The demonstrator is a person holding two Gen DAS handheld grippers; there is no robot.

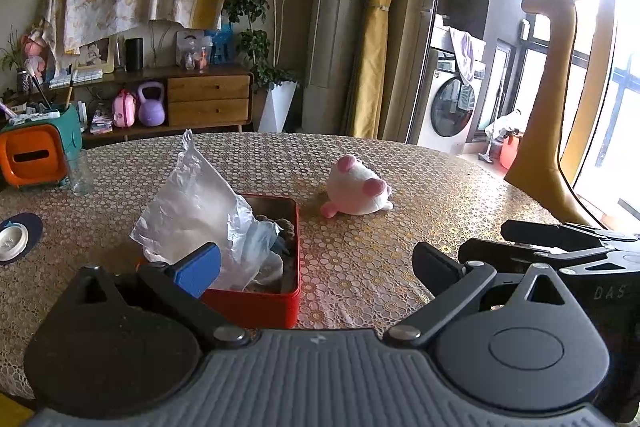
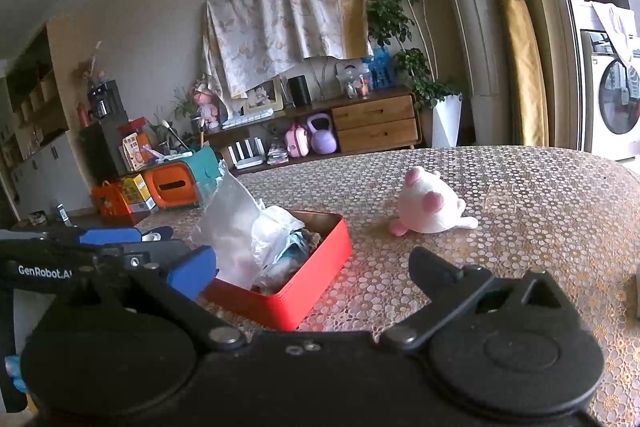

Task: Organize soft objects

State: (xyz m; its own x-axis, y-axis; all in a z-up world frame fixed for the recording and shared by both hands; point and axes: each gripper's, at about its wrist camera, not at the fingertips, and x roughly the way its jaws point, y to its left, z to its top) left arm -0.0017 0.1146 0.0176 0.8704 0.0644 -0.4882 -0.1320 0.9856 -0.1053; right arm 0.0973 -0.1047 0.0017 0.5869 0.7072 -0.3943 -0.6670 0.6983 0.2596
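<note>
A red tin box (image 1: 256, 301) (image 2: 304, 283) sits on the patterned table, holding a crumpled clear plastic bag (image 1: 200, 211) (image 2: 244, 227) and some grey-blue soft items. A white and pink plush toy (image 1: 358, 193) (image 2: 428, 207) lies on the table to the right of the box. My left gripper (image 1: 316, 263) is open and empty, just in front of the box. My right gripper (image 2: 312, 267) is open and empty, near the box's right front corner. The right gripper also shows at the right edge of the left wrist view (image 1: 560, 247).
An orange and teal tissue box (image 1: 36, 151) (image 2: 176, 179), a glass (image 1: 80, 173) and a small white lid on a dark coaster (image 1: 14, 241) stand at the table's left. A tall yellow giraffe toy (image 1: 548, 99) stands beyond the right edge.
</note>
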